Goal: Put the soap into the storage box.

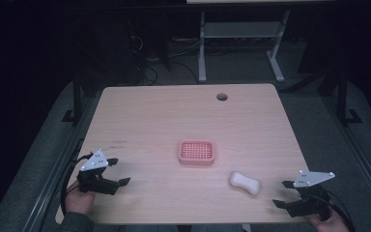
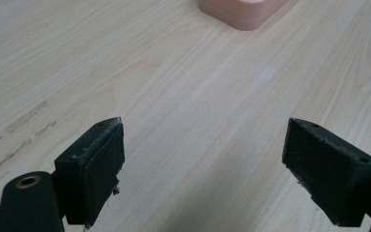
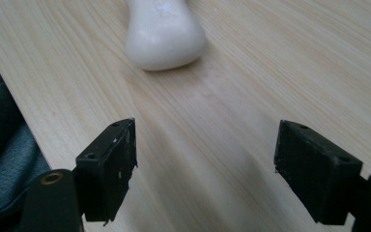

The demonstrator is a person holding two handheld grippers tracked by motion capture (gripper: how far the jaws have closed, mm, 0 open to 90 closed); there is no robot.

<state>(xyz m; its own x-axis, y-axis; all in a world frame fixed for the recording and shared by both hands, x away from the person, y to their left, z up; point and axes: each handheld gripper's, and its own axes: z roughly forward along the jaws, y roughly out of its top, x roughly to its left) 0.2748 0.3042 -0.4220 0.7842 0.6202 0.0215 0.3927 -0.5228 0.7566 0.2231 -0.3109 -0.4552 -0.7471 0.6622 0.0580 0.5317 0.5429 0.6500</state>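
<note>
A pink slotted soap dish sits near the middle of the wooden table; its corner shows at the top of the left gripper view. A white bar of soap lies to the dish's front right, and its near end shows close ahead in the right gripper view. My left gripper hovers open at the table's front left, well apart from the dish, nothing between its jaws. My right gripper is open at the front right, just right of the soap, empty.
A round cable hole is in the table's far side. White desk legs and cables stand on the dark floor beyond. The table's front edge runs just below both grippers, with a grey sleeve beside it.
</note>
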